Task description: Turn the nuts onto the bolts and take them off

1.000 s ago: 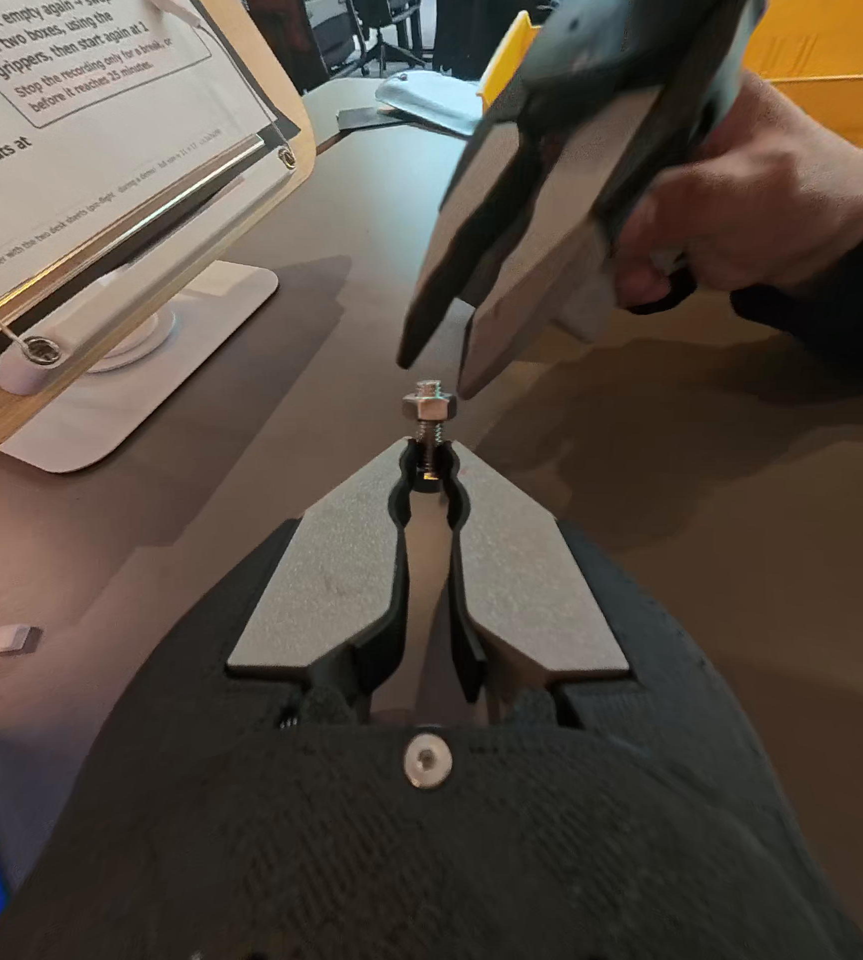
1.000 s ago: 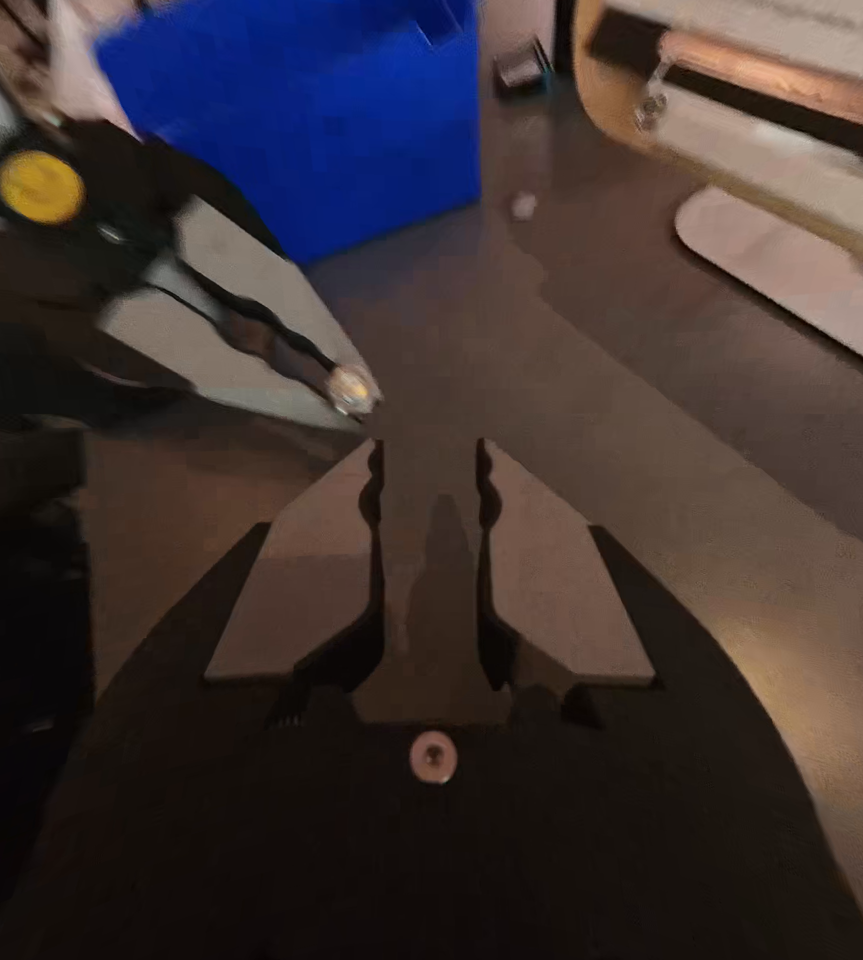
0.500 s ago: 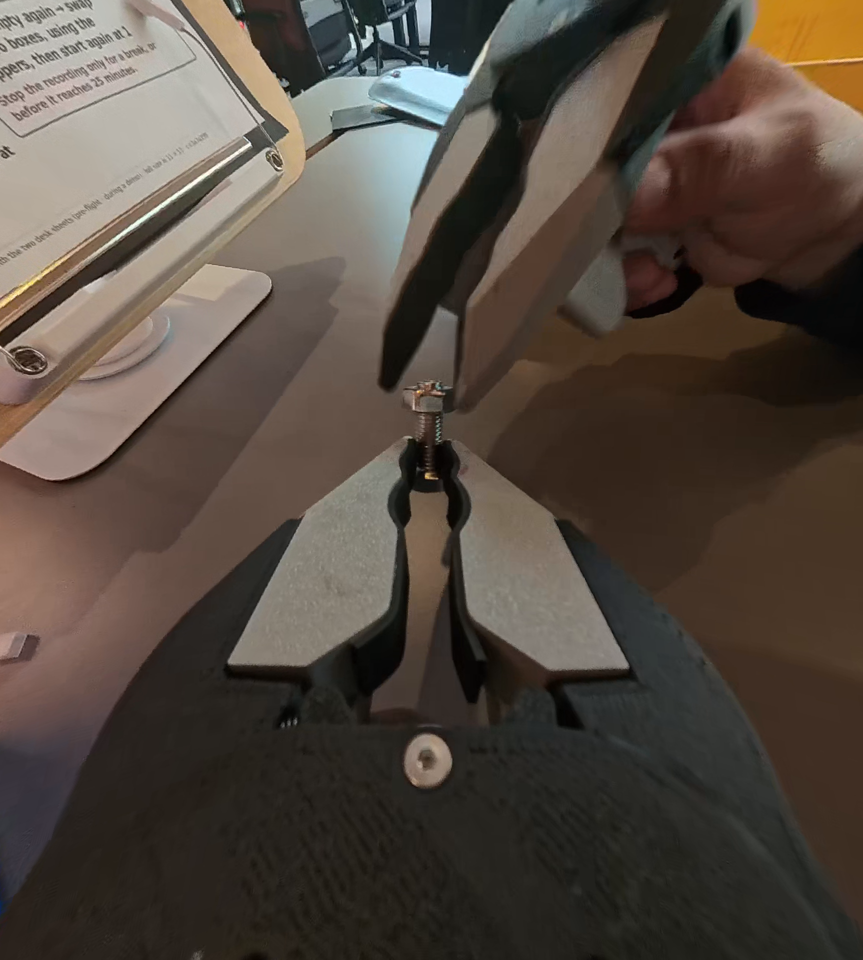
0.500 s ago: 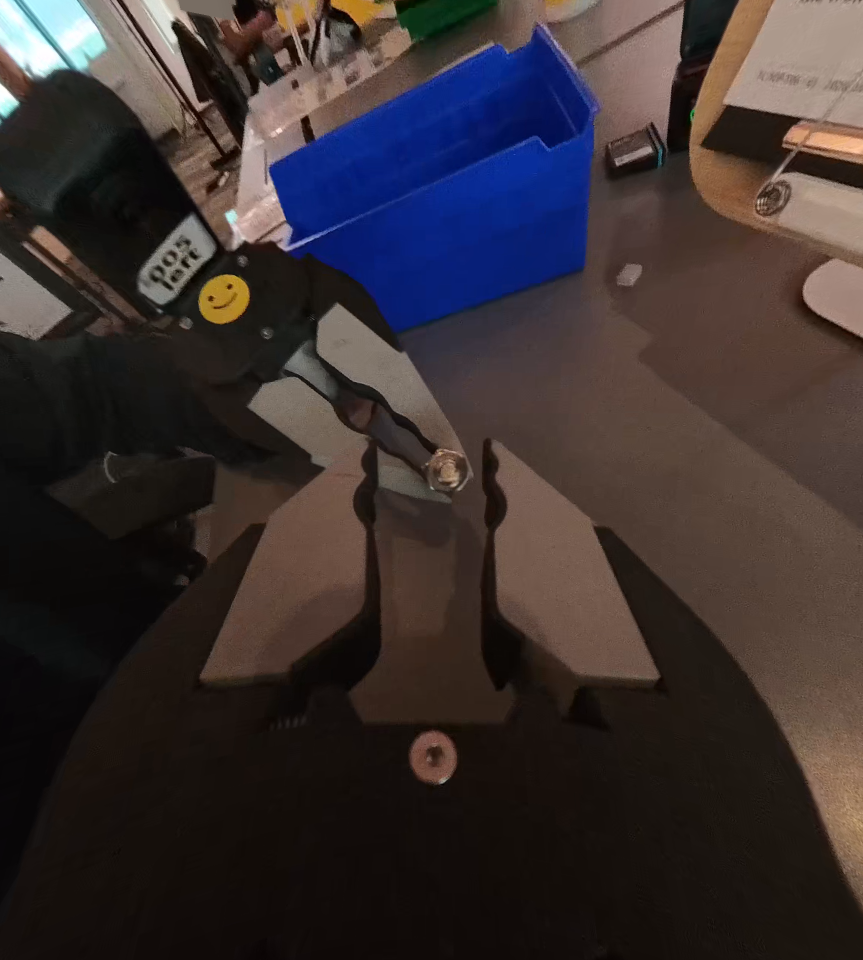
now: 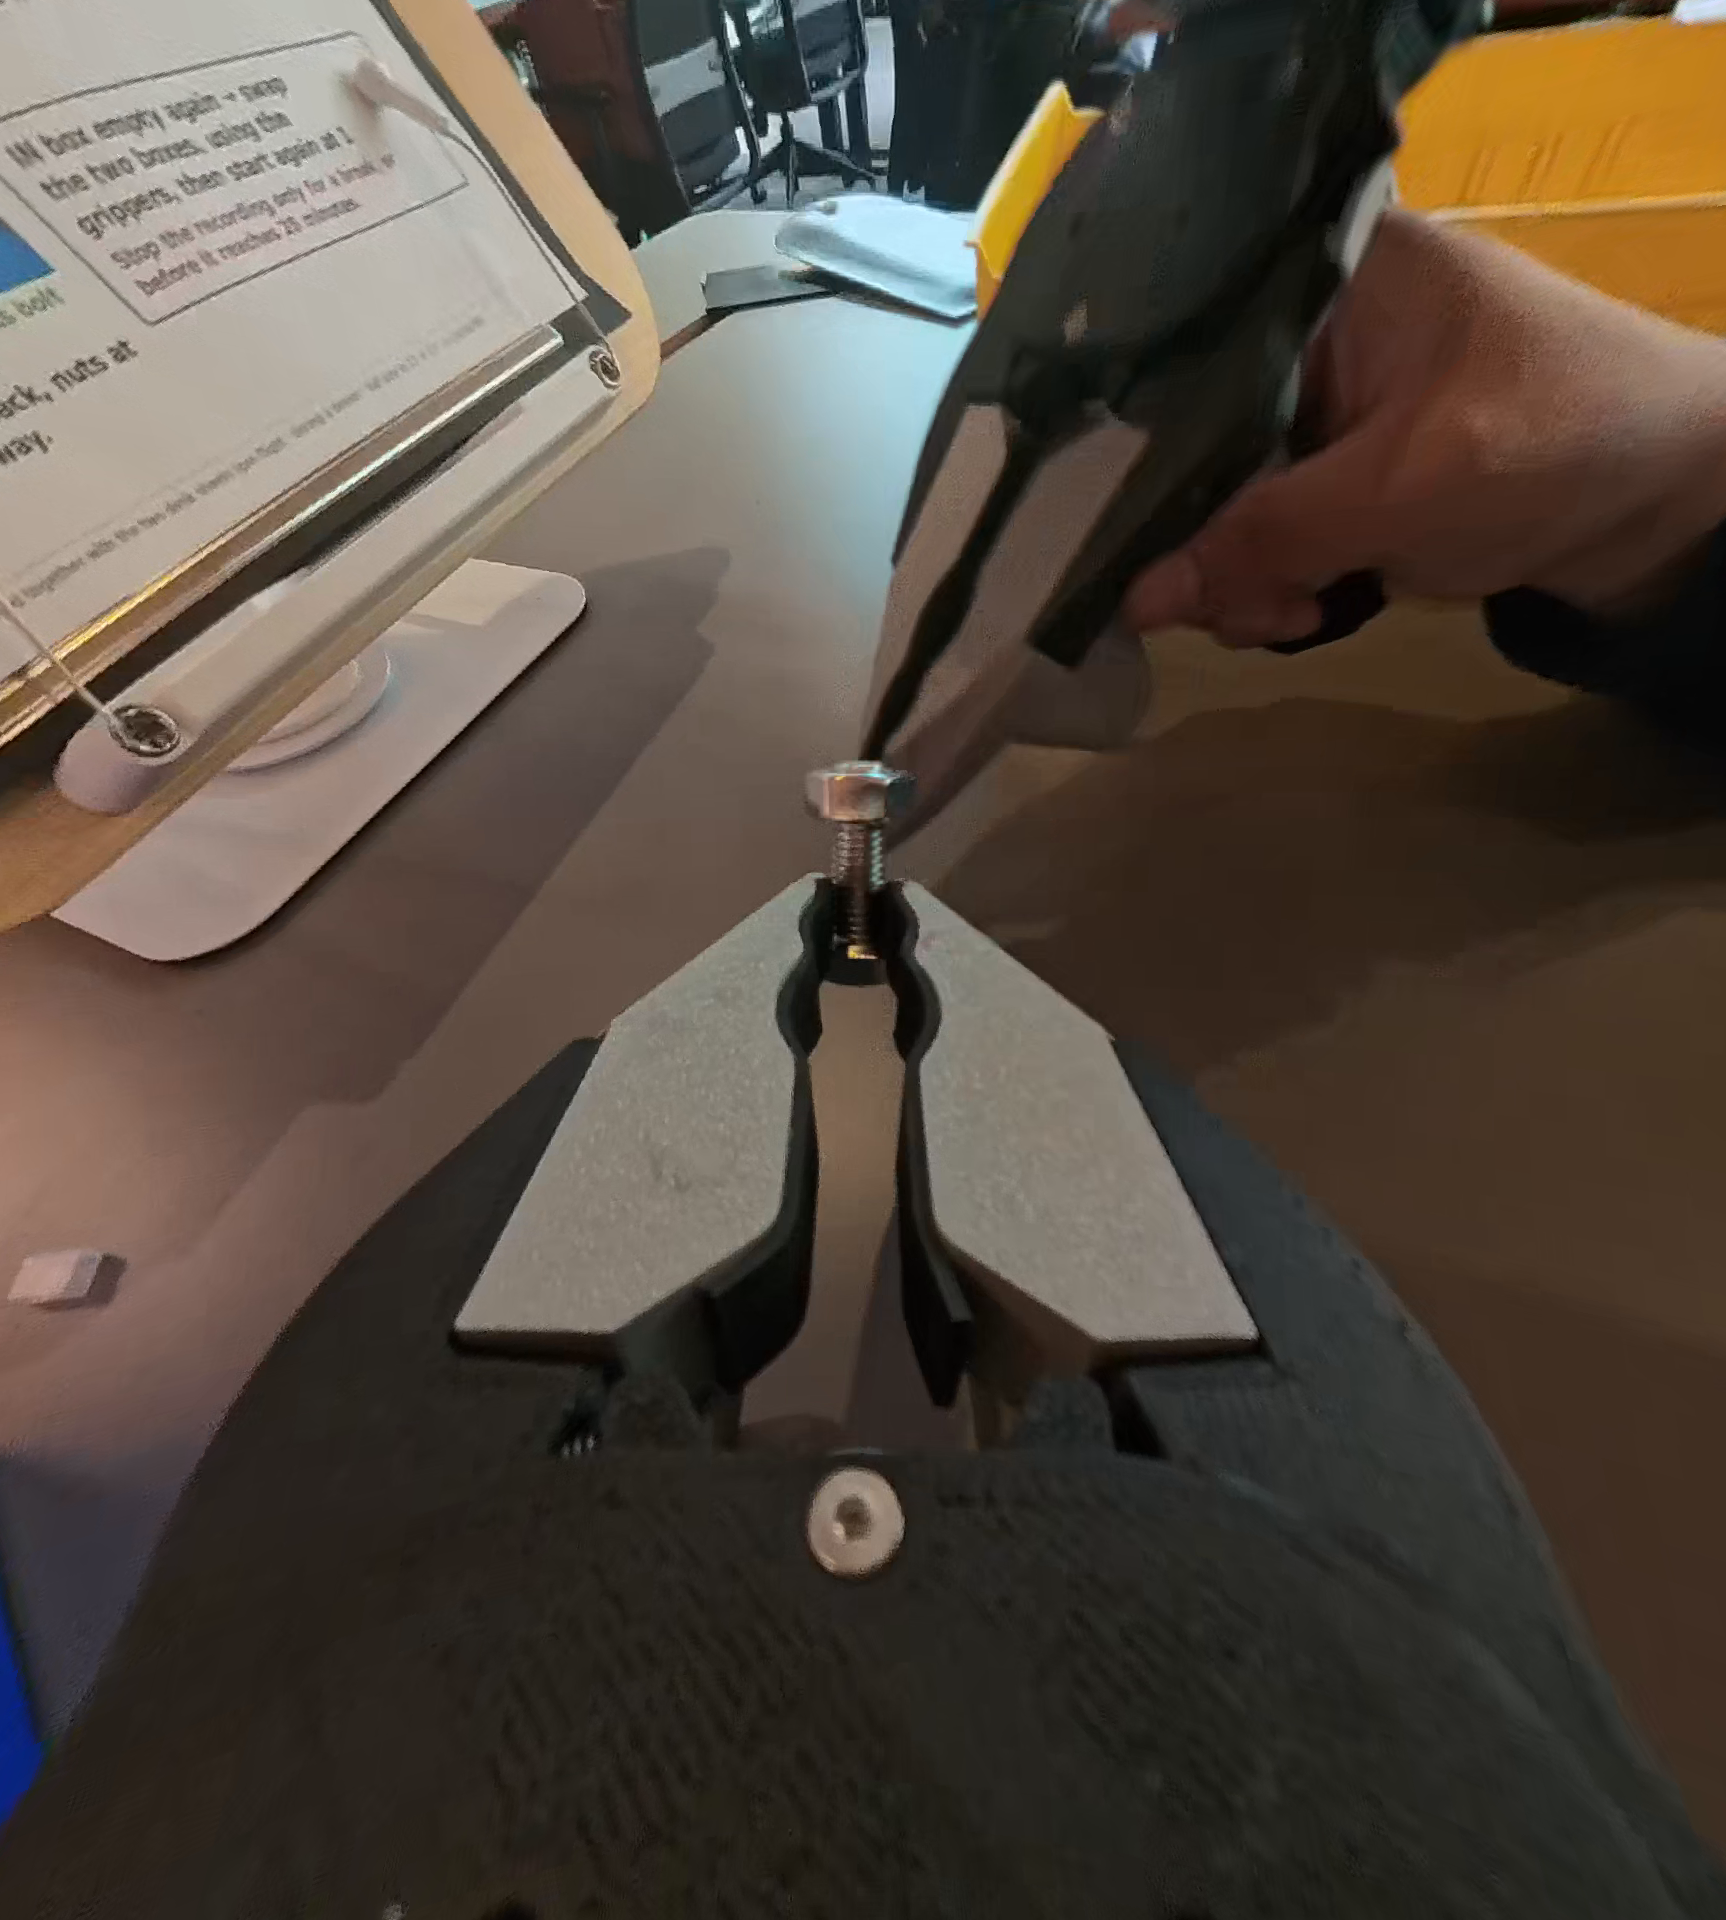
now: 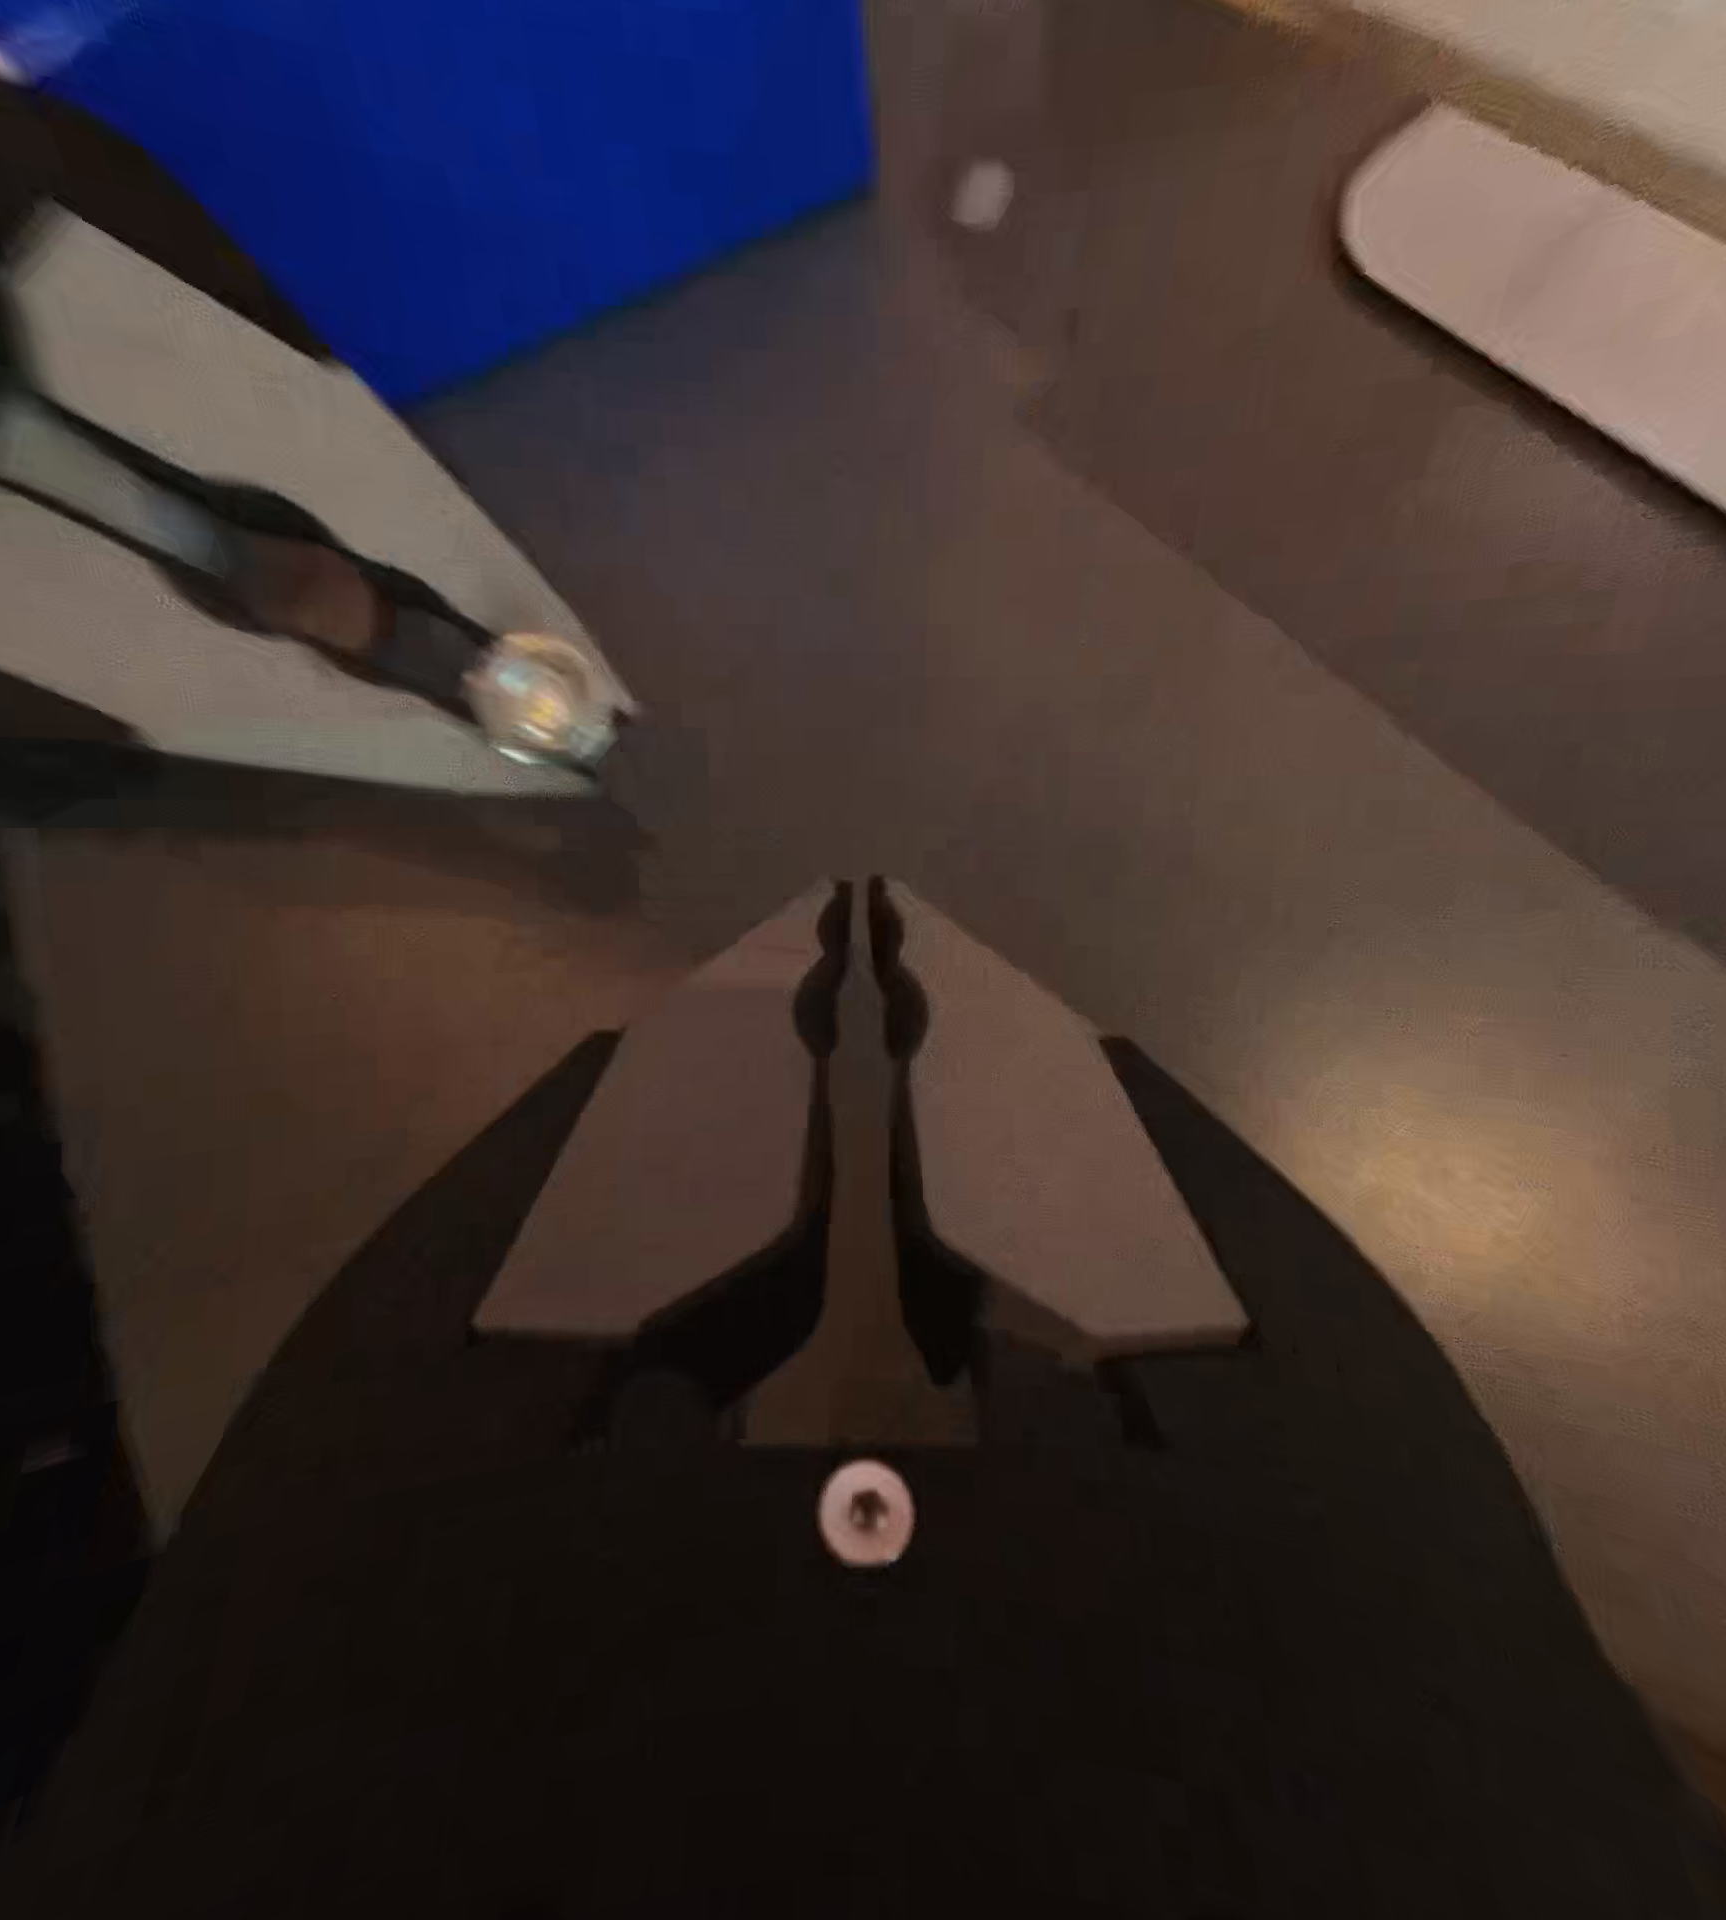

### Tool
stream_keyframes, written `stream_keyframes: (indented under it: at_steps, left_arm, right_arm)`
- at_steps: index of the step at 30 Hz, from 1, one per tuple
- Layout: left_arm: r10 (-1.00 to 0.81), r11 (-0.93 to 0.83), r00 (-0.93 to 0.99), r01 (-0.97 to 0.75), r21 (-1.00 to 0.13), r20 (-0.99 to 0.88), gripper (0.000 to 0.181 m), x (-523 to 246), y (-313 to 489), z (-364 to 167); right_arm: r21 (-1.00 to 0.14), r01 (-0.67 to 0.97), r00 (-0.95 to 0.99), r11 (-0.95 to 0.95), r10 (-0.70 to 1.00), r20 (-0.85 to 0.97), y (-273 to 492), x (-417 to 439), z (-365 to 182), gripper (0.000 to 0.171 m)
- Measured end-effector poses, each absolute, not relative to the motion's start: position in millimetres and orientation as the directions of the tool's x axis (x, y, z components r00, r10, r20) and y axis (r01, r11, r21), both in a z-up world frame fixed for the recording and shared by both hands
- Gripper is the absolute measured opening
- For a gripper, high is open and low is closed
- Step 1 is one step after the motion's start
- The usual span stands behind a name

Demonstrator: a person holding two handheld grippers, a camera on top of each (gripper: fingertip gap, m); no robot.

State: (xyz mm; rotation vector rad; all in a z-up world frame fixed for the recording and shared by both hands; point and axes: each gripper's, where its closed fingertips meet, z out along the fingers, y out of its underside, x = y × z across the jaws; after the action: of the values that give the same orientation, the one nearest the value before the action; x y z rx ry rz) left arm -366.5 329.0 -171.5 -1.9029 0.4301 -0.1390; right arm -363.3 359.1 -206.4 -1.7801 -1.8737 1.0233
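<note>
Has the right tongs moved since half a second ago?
Yes. The right tongs pulled back from the nut; the blue bin sits higher in frame.

Printed instr. sheet (image 5: 163, 343) on stand (image 5: 319, 831), black text w/ numbers.

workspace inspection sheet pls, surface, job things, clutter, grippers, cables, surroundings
surface: dark brown table, bare near the grippers.
job's things: bolt held upright at the left gripper's tips, nut at the top of its thread.
clutter: small white block; document stand holding a printed sheet; blue bin; yellow bins at the back.
grippers: left gripper shut on the bolt; right gripper shut and empty, its tips close beside the nut, contact unclear.
cables: nothing seen.
surroundings: office chairs behind the table; a hand holds the right gripper.
</note>
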Motion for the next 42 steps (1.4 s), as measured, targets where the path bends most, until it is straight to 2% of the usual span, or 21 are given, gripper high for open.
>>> stream_keyframes:
  at_steps: [1,5,7,10,13,15,16,20,22,26,27,28,29,31,35,38,42]
  left_arm:
    - [-0.359,-0.318,0.929,-0.212,-0.924,-0.089,0.007,-368.4,328.9,-171.4]
    - [-0.356,-0.328,0.929,-0.228,-0.917,-0.104,0.007,-369.1,329.9,-176.5]
    - [-0.357,-0.337,0.928,-0.232,-0.912,-0.104,0.007,-367.2,330.4,-179.0]
    - [-0.363,-0.332,0.926,-0.237,-0.913,-0.108,0.007,-365.6,330.0,-177.9]
    - [-0.374,-0.328,0.923,-0.226,-0.917,-0.094,0.007,-363.2,328.4,-175.5]
    - [-0.377,-0.322,0.922,-0.216,-0.922,-0.084,0.007,-363.9,327.3,-172.8]
    - [-0.371,-0.324,0.925,-0.215,-0.921,-0.085,0.007,-366.0,327.4,-172.8]
    - [-0.367,-0.323,0.928,-0.198,-0.926,-0.071,0.007,-367.9,328.1,-171.9]
    - [-0.374,-0.326,0.925,-0.2,-0.924,-0.068,0.007,-365.4,328.1,-173.6]
    - [-0.392,-0.325,0.919,-0.178,-0.929,-0.039,0.007,-358.5,327.0,-171.5]
    - [-0.395,-0.317,0.918,-0.159,-0.935,-0.022,0.007,-359.5,326.9,-169.1]
    - [-0.393,-0.315,0.919,-0.143,-0.938,-0.008,0.007,-361.5,326.7,-167.2]
    - [-0.383,-0.313,0.924,-0.144,-0.939,-0.014,0.007,-364.8,327.2,-166.9]
    - [-0.366,-0.319,0.93,-0.158,-0.934,-0.032,0.007,-369.1,328.2,-169.3]
    - [-0.363,-0.334,0.93,-0.191,-0.923,-0.061,0.007,-368.6,330.5,-176.9]
    - [-0.377,-0.331,0.924,-0.2,-0.922,-0.065,0.007,-362.5,329.9,-177.5]
    - [-0.366,-0.324,0.928,-0.196,-0.925,-0.068,0.007,-366.4,329.4,-174.1]
  right_arm:
    - [-0.684,0.728,-0.107,-0.036,0.98,-0.166,369.9,-357.8,-216.0,0.013]
    - [-0.776,0.611,-0.252,-0.157,0.891,-0.378,341.0,-362.5,-181.0,0.029]
    - [-0.798,0.576,-0.305,-0.176,0.86,-0.41,331.9,-364.1,-167.4,0.033]
    - [-0.831,0.536,-0.322,-0.152,0.872,-0.367,327.3,-367.9,-161.7,0.033]
    - [-0.81,0.576,-0.293,-0.112,0.896,-0.332,330.0,-369.3,-173.0,0.033]
    - [-0.795,0.595,-0.196,-0.114,0.939,-0.281,352.6,-367.0,-182.0,0.013]
    - [-0.791,0.599,-0.155,-0.125,0.951,-0.268,363.4,-365.2,-184.3,0.013]
    - [-0.838,0.505,-0.339,-0.206,0.846,-0.412,336.4,-361.5,-151.3,0.031]
    - [-0.855,0.493,-0.404,-0.158,0.829,-0.386,322.6,-361.5,-145.3,0.032]
    - [-0.826,0.56,-0.353,-0.065,0.883,-0.308,323.2,-367.9,-167.2,0.034]
    - [-0.819,0.568,-0.329,-0.085,0.888,-0.32,329.0,-367.0,-169.0,0.029]
    - [-0.808,0.577,-0.281,-0.116,0.901,-0.33,339.4,-366.6,-172.1,0.009]
    - [-0.803,0.579,-0.24,-0.143,0.911,-0.336,349.8,-365.6,-174.3,0.003]
    - [-0.803,0.566,-0.239,-0.187,0.895,-0.377,355.9,-364.3,-171.2,0.014]
    - [-0.854,0.489,-0.375,-0.18,0.84,-0.392,329.3,-366.1,-147.7,0.036]
    - [-0.86,0.503,-0.391,-0.084,0.865,-0.314,315.2,-371.3,-152.2,0.038]
    - [-0.785,0.616,-0.246,-0.07,0.929,-0.276,341.7,-368.4,-183.5,0.014]
